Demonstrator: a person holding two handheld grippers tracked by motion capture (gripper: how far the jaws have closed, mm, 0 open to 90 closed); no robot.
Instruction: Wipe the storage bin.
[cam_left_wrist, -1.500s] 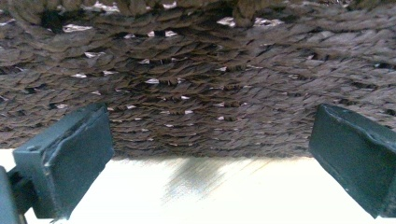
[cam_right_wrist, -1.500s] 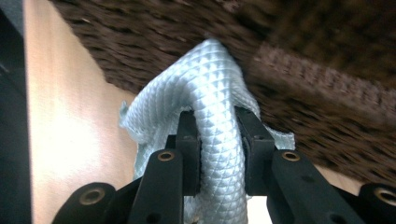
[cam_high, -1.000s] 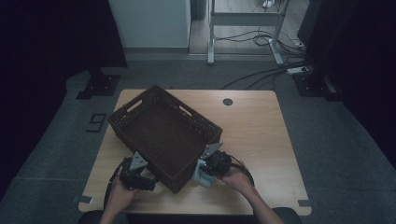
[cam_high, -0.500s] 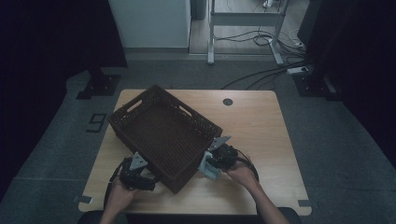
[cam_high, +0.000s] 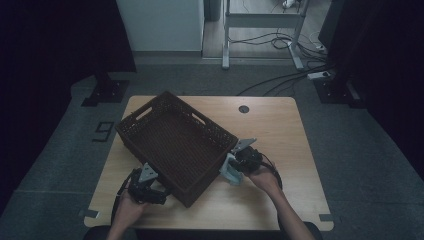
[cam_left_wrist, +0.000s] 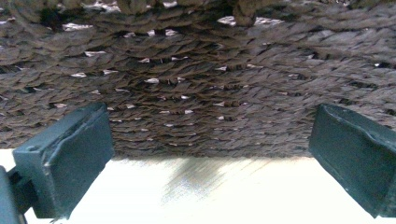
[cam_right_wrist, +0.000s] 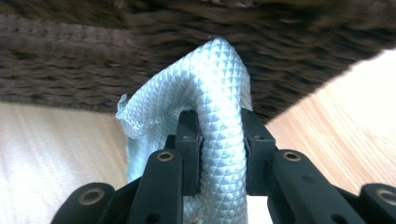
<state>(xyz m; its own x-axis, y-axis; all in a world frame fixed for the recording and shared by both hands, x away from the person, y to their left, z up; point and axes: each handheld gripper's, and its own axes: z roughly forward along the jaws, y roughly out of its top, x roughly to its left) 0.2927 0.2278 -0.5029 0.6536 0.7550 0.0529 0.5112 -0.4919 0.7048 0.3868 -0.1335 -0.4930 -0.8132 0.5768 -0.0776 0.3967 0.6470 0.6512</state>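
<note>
A dark brown woven wicker basket (cam_high: 175, 142), rectangular with cut-out handles, sits skewed at the centre of the pale wooden bench (cam_high: 280, 125). The right gripper (cam_high: 235, 167) clenches its jaws on a folded, pale blue, diamond-textured cloth (cam_right_wrist: 212, 116) against the basket's right wall. The left gripper (cam_high: 150, 187) has its jaws spread wide at the basket's lower-left wall. Grey floor and cables surround the bench.

A lab or studio recording space: black curtains (cam_high: 60, 45) at nine and three o'clock, a metal stand (cam_high: 260, 30) and floor cables (cam_high: 280, 80) at twelve, beyond a lone wooden table (cam_high: 280, 130).
</note>
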